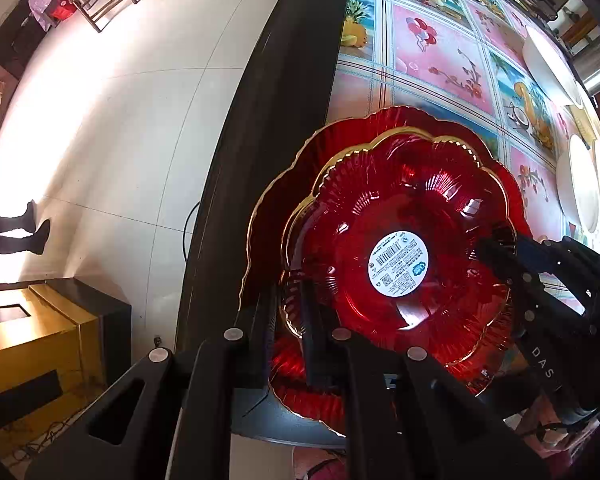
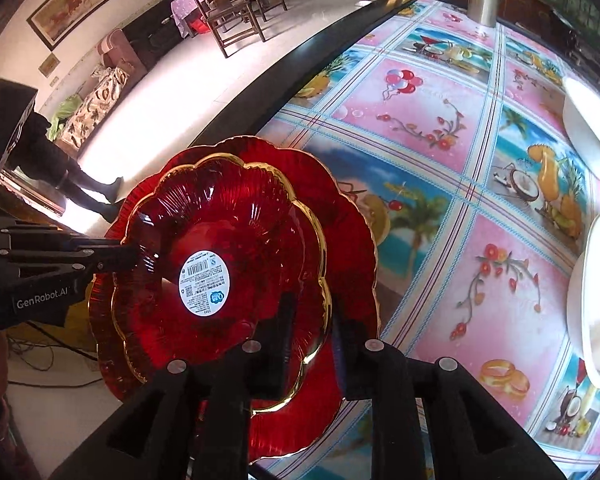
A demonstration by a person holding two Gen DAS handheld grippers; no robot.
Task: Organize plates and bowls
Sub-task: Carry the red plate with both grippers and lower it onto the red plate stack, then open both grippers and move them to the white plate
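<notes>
Above the larger red plate [image 2: 340, 216], smaller one [image 2: 228, 248] (both grippers).

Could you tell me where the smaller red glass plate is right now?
The smaller red glass plate sits on the larger red plate at the table's left edge, both grippers' jaws at its rim.

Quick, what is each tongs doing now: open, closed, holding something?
Left tongs: closed on the smaller red glass plate.
Right tongs: closed on the same plate's opposite rim.

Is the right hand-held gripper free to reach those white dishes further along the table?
Probably not yet: the right hand-held gripper straddles the smaller red plate's rim. The tablecloth toward the white dishes looks unobstructed.
</notes>
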